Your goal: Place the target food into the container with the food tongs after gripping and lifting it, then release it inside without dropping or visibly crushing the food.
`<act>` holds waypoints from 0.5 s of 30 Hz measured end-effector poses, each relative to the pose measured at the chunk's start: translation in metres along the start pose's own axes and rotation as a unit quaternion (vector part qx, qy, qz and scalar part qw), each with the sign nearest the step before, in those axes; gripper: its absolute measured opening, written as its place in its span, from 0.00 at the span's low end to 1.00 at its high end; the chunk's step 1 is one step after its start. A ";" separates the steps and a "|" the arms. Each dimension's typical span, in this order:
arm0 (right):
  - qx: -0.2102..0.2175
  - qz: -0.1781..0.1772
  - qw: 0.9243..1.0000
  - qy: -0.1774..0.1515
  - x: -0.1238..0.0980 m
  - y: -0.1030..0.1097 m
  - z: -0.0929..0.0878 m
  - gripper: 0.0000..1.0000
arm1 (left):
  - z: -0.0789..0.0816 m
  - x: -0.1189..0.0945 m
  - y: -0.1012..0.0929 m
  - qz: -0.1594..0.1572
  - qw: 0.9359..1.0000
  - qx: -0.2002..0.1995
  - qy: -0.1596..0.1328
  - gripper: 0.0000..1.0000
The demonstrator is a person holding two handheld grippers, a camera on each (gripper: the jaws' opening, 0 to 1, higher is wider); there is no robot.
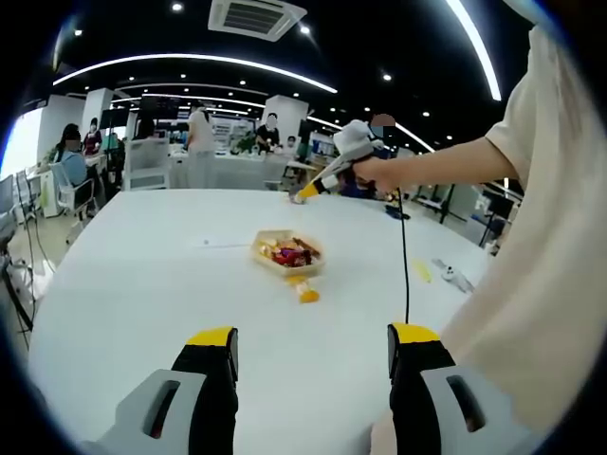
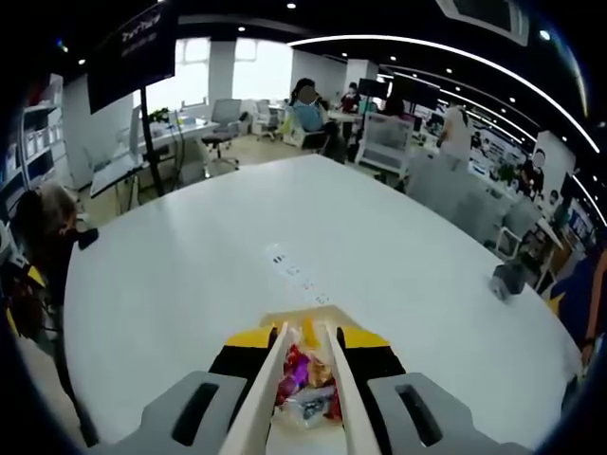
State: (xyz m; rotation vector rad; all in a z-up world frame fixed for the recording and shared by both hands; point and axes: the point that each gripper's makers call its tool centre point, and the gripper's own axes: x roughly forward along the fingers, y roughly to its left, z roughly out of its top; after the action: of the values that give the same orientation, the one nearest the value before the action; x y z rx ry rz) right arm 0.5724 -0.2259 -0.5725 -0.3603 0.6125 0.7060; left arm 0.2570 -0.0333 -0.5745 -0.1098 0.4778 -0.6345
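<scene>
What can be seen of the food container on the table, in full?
The container is a shallow, pale tan tray, seemingly paper or thin wood, resting flat on the white table. It holds wrapped snacks in red, yellow and dark wrappers. A small yellow-orange piece lies on the table just outside its near edge. In the right gripper view the container sits below pale tongs held in the right gripper, whose arms frame it.

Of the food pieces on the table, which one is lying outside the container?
The orange-yellow piece on the bare table, just beside the container. The other wrapped pieces all sit piled inside it.
</scene>
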 end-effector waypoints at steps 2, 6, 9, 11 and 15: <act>-0.002 0.000 1.000 0.000 0.000 0.000 0.000 0.25 | 0.000 0.000 0.000 0.000 1.000 0.000 0.000 0.63; 0.000 0.000 1.000 0.001 -0.001 0.000 -0.002 0.25 | 0.001 0.001 0.000 -0.001 1.000 0.001 0.000 0.63; 0.000 0.001 1.000 0.002 -0.002 0.000 -0.003 0.25 | 0.001 0.002 -0.001 -0.002 1.000 0.002 0.000 0.63; 0.002 0.001 1.000 0.002 -0.002 0.000 -0.004 0.25 | 0.002 0.002 -0.001 -0.002 1.000 0.003 0.000 0.63; 0.003 0.002 1.000 0.003 -0.003 0.000 -0.005 0.25 | 0.002 0.002 -0.001 -0.003 1.000 0.003 0.000 0.63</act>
State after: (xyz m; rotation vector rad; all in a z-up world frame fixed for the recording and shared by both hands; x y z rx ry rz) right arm 0.5690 -0.2295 -0.5743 -0.3555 0.6210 0.7061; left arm 0.2588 -0.0358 -0.5730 -0.1055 0.4754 -0.6422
